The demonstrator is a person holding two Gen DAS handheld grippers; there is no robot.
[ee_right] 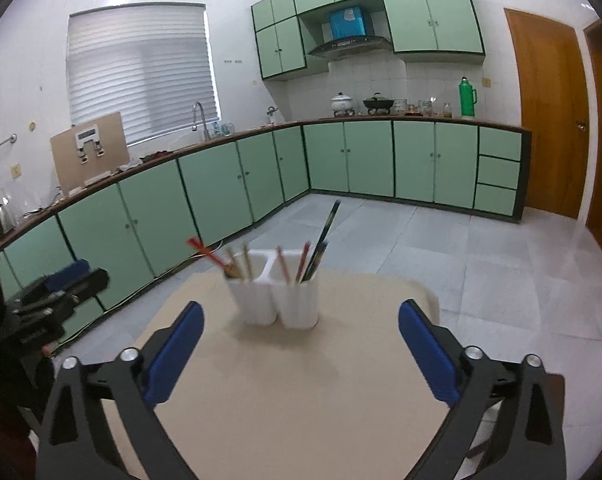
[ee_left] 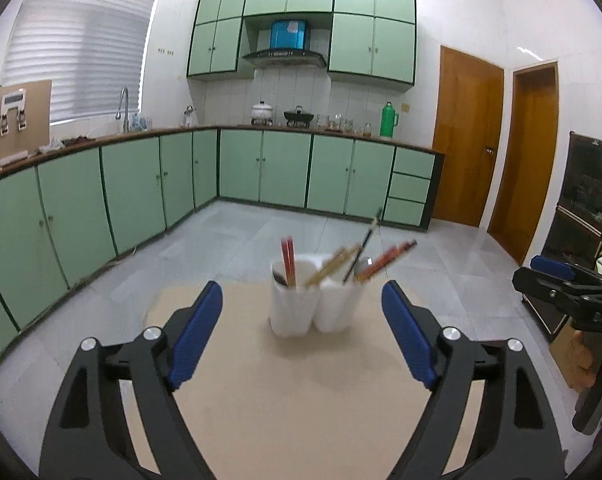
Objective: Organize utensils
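Beige table (ee_left: 285, 392) | white holder (ee_left: 311, 304) with chopsticks (ee_left: 288, 258) | green cabinets (ee_left: 141, 196) | both grippers' jaws spread wide, empty

utensils (ee_left: 343, 262) motion-blurred, holder (ee_right: 279, 300) soft, countertop jars (ee_left: 339, 122) too small

I can read only faint grey characters, roughly "DAS", on the black body of my right gripper (ee_left: 553, 280) at three o'clock.

Bare table (ee_left: 261, 400) up to utensil holder (ee_left: 311, 304), splayed chopsticks (ee_left: 385, 260) above.
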